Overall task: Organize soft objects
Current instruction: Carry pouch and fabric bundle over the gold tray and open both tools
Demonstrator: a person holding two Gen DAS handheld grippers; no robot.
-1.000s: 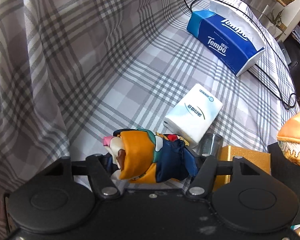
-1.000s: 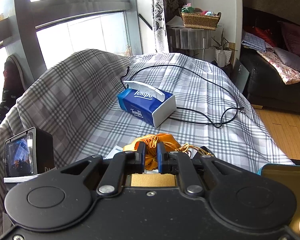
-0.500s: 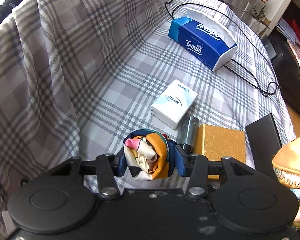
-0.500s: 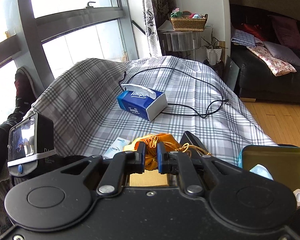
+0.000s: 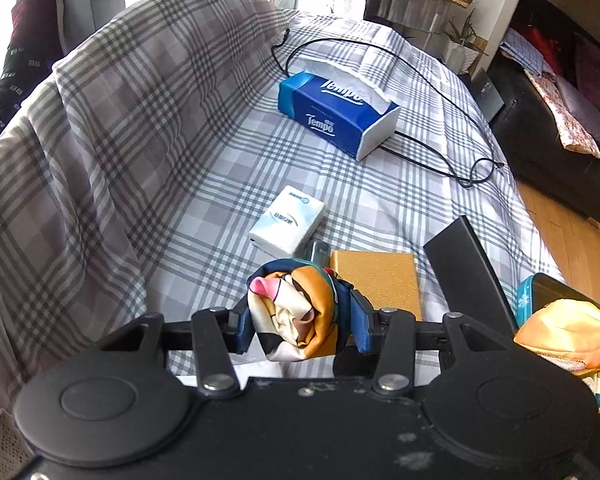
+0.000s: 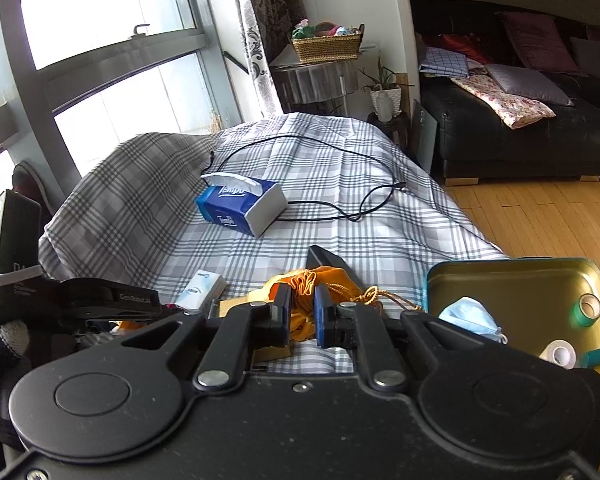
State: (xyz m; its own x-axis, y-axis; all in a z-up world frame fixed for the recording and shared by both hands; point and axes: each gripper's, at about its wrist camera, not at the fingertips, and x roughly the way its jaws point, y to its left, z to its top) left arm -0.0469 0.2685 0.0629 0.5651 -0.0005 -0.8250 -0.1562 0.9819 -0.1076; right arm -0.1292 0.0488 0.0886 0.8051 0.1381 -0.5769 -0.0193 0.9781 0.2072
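A: What did the left hand-held gripper (image 5: 300, 326) have?

B: It was clamped on a bunched scarf (image 5: 296, 314) of orange, cream, pink and navy, low in the centre of the left wrist frame, above the plaid cloth (image 5: 148, 128).

A: And the right hand-held gripper (image 6: 302, 314)?

B: Its fingers were pinched tight on an orange pouch (image 6: 312, 286) with a gold cord (image 6: 374, 294), centre of the right wrist frame. The same pouch showed at the lower right edge of the left view.

A: What lay on the cloth?

B: A blue tissue box (image 5: 336, 114) in the upper middle, with a black cable (image 5: 440, 120) looping around and behind it. Nearer, a white packet (image 5: 288, 220), and just right of it a gold box (image 5: 376, 282). A black slab (image 5: 468, 268) leaned to the right of that.

A: Anything on the right side?

B: An open tin (image 6: 512, 280) at the right edge of the right wrist frame, holding a face mask (image 6: 470, 318) and tape rolls (image 6: 590, 310).
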